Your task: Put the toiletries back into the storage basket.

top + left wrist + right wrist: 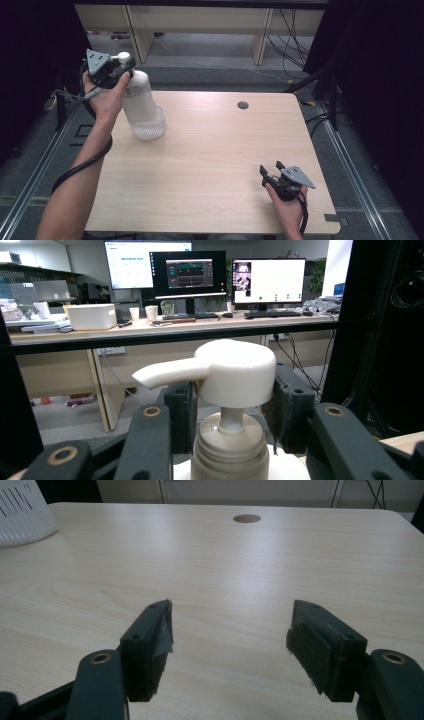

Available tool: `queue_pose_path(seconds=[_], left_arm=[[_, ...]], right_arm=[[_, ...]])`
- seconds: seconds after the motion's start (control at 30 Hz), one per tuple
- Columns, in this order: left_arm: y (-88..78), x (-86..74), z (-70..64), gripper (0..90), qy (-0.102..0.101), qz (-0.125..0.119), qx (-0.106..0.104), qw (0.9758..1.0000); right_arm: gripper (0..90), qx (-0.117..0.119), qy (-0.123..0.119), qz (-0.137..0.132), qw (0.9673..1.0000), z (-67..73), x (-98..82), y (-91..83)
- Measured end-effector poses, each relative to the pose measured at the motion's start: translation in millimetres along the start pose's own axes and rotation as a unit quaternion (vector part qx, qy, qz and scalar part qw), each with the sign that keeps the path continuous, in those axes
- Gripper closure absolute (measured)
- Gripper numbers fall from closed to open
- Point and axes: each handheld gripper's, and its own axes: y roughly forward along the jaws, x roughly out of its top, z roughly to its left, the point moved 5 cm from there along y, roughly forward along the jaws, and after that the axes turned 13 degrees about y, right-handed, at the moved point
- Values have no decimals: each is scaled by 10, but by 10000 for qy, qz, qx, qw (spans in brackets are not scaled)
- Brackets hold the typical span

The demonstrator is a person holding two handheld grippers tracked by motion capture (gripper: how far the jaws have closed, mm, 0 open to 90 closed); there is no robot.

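A white pump bottle [138, 95] stands upright in a clear ribbed cup [152, 130] at the table's far left. My left gripper [125, 65] is shut on the bottle's top, level with the pump. In the left gripper view the pump head [235, 371] sits tight between the two black pads [182, 407], its spout pointing left, with the neck collar [230, 447] below it. My right gripper [270, 167] rests low near the front right of the table. It stands open [230, 645] with nothing between its fingers.
The light wooden table [215, 150] has a round cable hole [243, 105] near its far edge, also seen as a hole [247, 518] in the right gripper view. The ribbed cup [20, 515] shows there at far left. Desk legs and cables lie beyond the table.
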Motion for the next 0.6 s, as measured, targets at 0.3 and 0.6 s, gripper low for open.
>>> queue_pose_path(seconds=[0.3, 0.6], left_arm=[[59, -67, -3, 591, 6, 65, -4, 10000], [91, -141, -13, 591, 14, 145, -13, 9999]], right_arm=[[348, -106, -70, -20, 9999, -15, 1, 10], [347, -93, -95, -43, 9999, -14, 5, -1]])
